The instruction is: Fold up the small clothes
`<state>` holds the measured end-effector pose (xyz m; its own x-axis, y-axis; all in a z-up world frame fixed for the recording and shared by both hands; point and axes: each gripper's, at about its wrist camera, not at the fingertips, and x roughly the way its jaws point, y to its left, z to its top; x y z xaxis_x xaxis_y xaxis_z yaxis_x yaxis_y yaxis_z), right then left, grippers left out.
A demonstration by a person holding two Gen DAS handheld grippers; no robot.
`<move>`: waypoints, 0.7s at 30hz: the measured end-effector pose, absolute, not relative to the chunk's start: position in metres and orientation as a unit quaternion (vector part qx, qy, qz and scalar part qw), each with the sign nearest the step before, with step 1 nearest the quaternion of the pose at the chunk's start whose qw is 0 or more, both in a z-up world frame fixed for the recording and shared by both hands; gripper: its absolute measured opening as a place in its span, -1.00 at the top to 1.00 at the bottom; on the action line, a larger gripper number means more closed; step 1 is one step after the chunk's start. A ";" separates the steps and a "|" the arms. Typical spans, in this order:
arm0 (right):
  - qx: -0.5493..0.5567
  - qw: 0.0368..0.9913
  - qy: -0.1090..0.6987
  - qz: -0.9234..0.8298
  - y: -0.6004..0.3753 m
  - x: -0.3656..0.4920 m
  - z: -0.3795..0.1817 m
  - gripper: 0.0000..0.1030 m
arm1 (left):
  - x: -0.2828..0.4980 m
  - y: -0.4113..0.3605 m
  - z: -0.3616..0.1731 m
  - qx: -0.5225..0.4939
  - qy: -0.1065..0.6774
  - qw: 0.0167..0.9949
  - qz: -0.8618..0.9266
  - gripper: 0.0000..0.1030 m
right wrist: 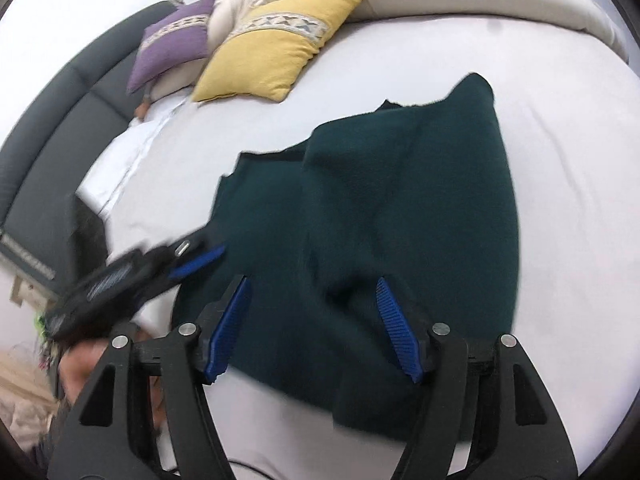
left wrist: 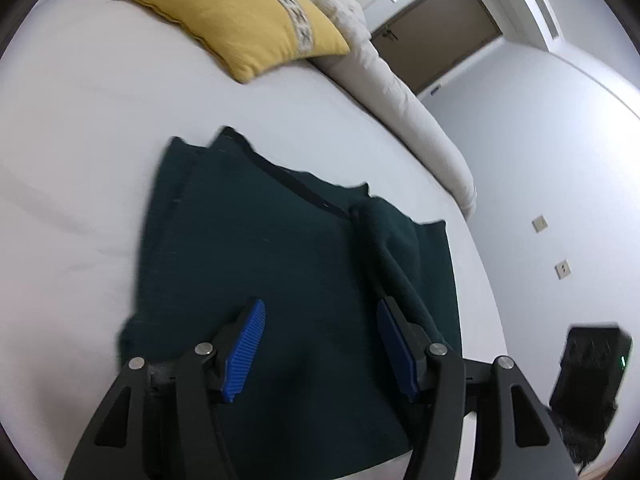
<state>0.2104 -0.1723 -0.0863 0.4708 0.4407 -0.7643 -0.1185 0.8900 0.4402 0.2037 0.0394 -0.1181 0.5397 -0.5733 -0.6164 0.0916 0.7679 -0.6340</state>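
**Both grippers open over folded garment**

Dark green knit garment [left wrist: 280, 248] lies folded on white bed sheet [left wrist: 80, 140], just below yellow cushion [left wrist: 240, 20]. Left gripper [left wrist: 320, 340] & right gripper [right wrist: 314, 328] above garment's near edge, fingers apart, nothing held.
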 end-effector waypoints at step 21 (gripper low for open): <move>0.208 0.836 0.437 0.259 -0.243 0.108 -0.087 -0.26 | 0.248 -0.024 -0.129 -0.260 0.525 0.779 -0.224 -0.36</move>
